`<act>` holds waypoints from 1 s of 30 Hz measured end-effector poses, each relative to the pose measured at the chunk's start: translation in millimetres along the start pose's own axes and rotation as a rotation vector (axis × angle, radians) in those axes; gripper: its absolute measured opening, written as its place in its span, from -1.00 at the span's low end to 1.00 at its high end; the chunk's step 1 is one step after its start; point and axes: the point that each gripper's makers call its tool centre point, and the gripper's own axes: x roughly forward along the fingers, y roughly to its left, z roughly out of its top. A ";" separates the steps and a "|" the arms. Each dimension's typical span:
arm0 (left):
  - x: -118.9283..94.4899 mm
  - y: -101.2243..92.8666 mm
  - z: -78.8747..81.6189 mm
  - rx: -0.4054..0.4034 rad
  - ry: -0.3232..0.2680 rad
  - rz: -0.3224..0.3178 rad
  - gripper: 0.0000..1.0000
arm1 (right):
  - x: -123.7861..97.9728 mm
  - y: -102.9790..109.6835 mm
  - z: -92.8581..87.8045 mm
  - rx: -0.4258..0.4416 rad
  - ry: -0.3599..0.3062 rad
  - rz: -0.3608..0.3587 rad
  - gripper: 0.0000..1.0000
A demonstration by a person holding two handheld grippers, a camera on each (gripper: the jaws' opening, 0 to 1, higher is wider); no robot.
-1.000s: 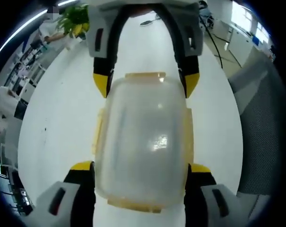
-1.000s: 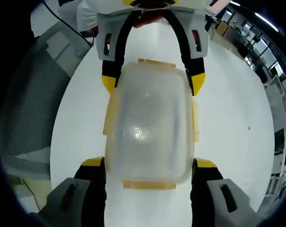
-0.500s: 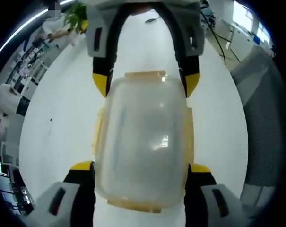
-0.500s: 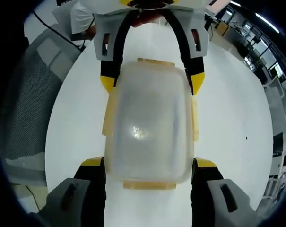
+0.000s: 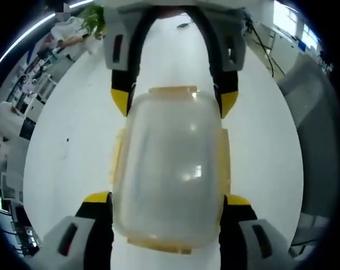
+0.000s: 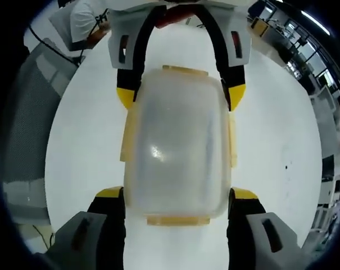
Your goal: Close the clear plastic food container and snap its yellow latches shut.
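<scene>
The clear plastic food container point(image 5: 170, 169) has its lid on, with pale yellow latches point(image 5: 172, 90) at both ends and along both long sides. In the left gripper view my left gripper point(image 5: 167, 199) is shut on the container's near end, one yellow-tipped jaw on each side. The right gripper point(image 5: 174, 102) comes in from the top and clamps the far end. The right gripper view mirrors this: the container point(image 6: 178, 146) sits between my right gripper point(image 6: 178, 197) below and the left gripper point(image 6: 181, 95) above. Whether the latches point(image 6: 178, 220) are snapped down I cannot tell.
A white round table point(image 5: 63, 146) lies under the container. A grey mesh chair point(image 6: 23, 112) stands beside the table point(image 6: 282, 129). A person in a white shirt point(image 6: 80, 19) is at the table's far side, a green plant point(image 5: 94, 22) sits near its edge, and office desks are beyond.
Both grippers keep the same hold on the container. The table and room behind have drifted, so the hands and container have moved together.
</scene>
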 end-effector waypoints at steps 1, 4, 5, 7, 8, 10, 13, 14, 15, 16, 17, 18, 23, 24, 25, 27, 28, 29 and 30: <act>0.5 4.0 0.1 -0.002 -0.006 0.000 0.49 | 0.8 -3.9 -0.3 -0.001 -0.003 -0.005 0.43; 2.2 13.3 -0.3 -0.004 -0.021 -0.003 0.49 | 3.4 -14.6 -0.4 0.010 0.006 -0.018 0.43; 3.0 17.0 -0.2 -0.005 -0.023 -0.002 0.49 | 4.0 -16.9 -0.5 0.010 0.012 -0.022 0.44; 4.2 21.3 0.2 -0.005 -0.024 -0.002 0.49 | 5.2 -22.5 -0.3 0.009 0.025 -0.029 0.44; 4.9 24.0 -0.1 -0.007 -0.025 -0.001 0.49 | 5.9 -24.8 -0.3 0.010 0.028 -0.033 0.44; 5.6 26.7 -0.1 -0.006 -0.016 -0.002 0.49 | 6.2 -27.2 -0.5 0.012 0.030 -0.037 0.44; 7.6 33.4 0.8 0.003 -0.009 -0.005 0.49 | 7.2 -34.6 -2.9 0.020 0.034 -0.043 0.44; 8.3 36.9 1.2 0.007 -0.013 -0.007 0.49 | 7.2 -36.2 -3.0 0.025 0.038 -0.048 0.45; 8.8 38.8 1.5 0.009 -0.016 -0.008 0.49 | 7.6 -37.7 -3.3 0.029 0.041 -0.050 0.45; 9.7 41.5 2.3 0.010 -0.019 -0.008 0.49 | 8.0 -40.1 -4.0 0.029 0.046 -0.051 0.45; 10.3 43.6 2.8 0.009 -0.021 -0.009 0.49 | 8.4 -43.8 -5.2 0.027 0.053 -0.052 0.45; 10.7 45.8 3.0 0.007 -0.023 -0.008 0.49 | 8.2 -46.1 -5.5 0.025 0.054 -0.051 0.45; 12.7 56.8 4.2 -0.009 -0.025 -0.001 0.50 | 9.4 -59.6 -8.0 0.014 0.046 -0.052 0.46; 13.2 58.0 4.5 -0.008 -0.024 -0.002 0.50 | 9.5 -60.2 -8.1 0.014 0.047 -0.054 0.46; 14.0 59.2 4.8 -0.007 -0.023 -0.002 0.50 | 9.7 -61.1 -8.1 0.014 0.048 -0.055 0.46; 15.1 61.3 4.8 -0.004 -0.018 -0.003 0.50 | 10.7 -62.9 -8.5 0.020 0.055 -0.062 0.47; 15.1 61.6 4.5 -0.003 -0.017 -0.002 0.50 | 11.4 -64.0 -8.8 0.020 0.056 -0.066 0.47; 14.5 61.7 4.8 -0.006 -0.018 -0.001 0.50 | 11.2 -64.5 -8.9 0.017 0.057 -0.069 0.47; 14.4 61.9 4.8 -0.007 -0.018 0.000 0.50 | 10.9 -64.9 -8.9 0.018 0.055 -0.071 0.47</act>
